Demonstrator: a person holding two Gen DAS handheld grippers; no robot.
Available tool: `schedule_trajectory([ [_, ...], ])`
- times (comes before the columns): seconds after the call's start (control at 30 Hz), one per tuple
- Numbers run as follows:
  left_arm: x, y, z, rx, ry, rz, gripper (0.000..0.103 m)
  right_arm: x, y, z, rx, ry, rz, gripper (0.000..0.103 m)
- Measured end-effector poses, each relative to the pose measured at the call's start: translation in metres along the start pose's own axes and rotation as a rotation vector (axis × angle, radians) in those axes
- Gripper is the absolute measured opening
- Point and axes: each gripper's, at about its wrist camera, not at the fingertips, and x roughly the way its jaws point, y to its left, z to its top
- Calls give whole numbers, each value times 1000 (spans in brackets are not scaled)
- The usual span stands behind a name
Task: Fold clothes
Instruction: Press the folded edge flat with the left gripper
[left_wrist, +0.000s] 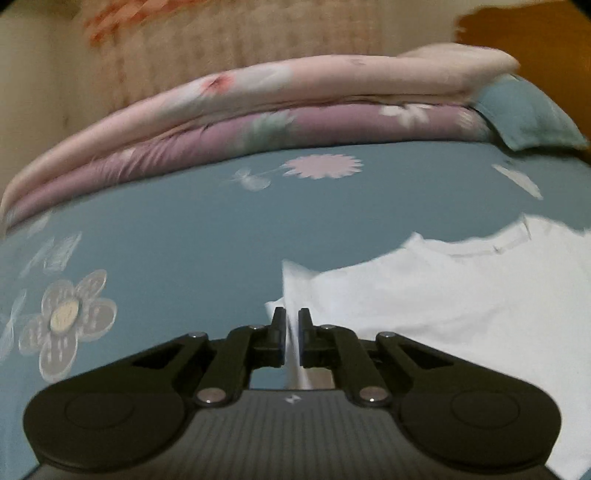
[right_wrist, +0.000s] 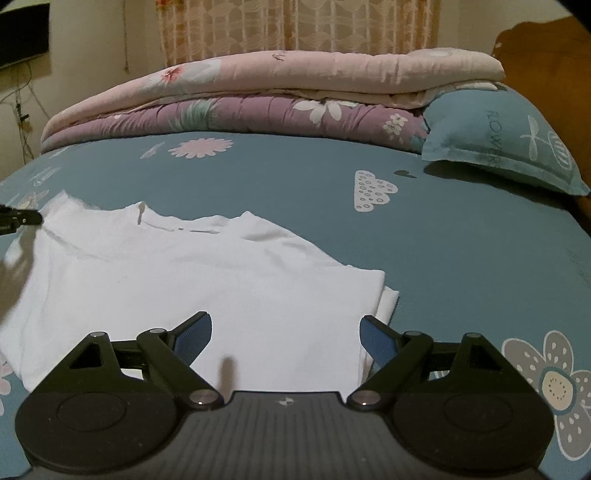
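Observation:
A white T-shirt (right_wrist: 192, 269) lies on the blue flowered bed sheet (right_wrist: 461, 240), neck toward the far side, its right sleeve folded in over the body. In the left wrist view the shirt (left_wrist: 461, 295) spreads to the right. My left gripper (left_wrist: 291, 317) is shut on the shirt's left sleeve edge, which hangs between the fingers and is lifted off the sheet. The left gripper also shows at the left edge of the right wrist view (right_wrist: 22, 218). My right gripper (right_wrist: 286, 328) is open and empty, hovering over the shirt's lower right part.
Folded pink and purple quilts (right_wrist: 258, 96) are stacked along the far side of the bed. A blue pillow (right_wrist: 509, 147) lies at the far right by a wooden headboard (right_wrist: 546, 59). A curtain (right_wrist: 295, 26) hangs behind.

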Motion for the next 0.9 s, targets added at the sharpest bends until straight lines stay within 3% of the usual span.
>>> schedule_trajectory([
  [0.1, -4, 0, 0, -24, -17, -36, 12, 0, 0, 2, -1, -4, -6, 91],
  [0.17, -8, -4, -1, -31, -30, -81, 23, 1, 0, 3, 5, -9, 8, 91],
  [0.23, -10, -19, -5, 10, -10, -165, 35, 5, 0, 4, 10, 0, 35, 91],
  [0.33, -2, -38, -11, 84, 48, -245, 41, 19, 3, 5, -10, 16, 65, 91],
  [0.4, 8, -44, -16, 102, 81, -254, 44, 34, -1, 7, 6, 41, 79, 83],
  [0.47, 18, -41, -16, 73, 88, -241, 55, 57, -9, 6, 17, 90, 41, 81],
  [0.53, 27, -33, -11, 25, 95, -229, 55, 64, -18, 5, 31, 70, 36, 79],
  [0.6, 28, -24, -3, -15, 115, -235, 52, 62, -21, 10, 63, 76, 11, 69],
  [0.7, 7, -25, -3, 19, 98, -214, 50, 40, -11, 13, 36, 63, -13, 69],
  [0.8, -19, -21, -22, 70, 68, -301, 59, 8, 7, 4, -16, 39, 60, 69],
  [0.9, -35, -5, -57, 19, 157, -300, 59, -14, 16, -16, -17, 58, 94, 69],
])
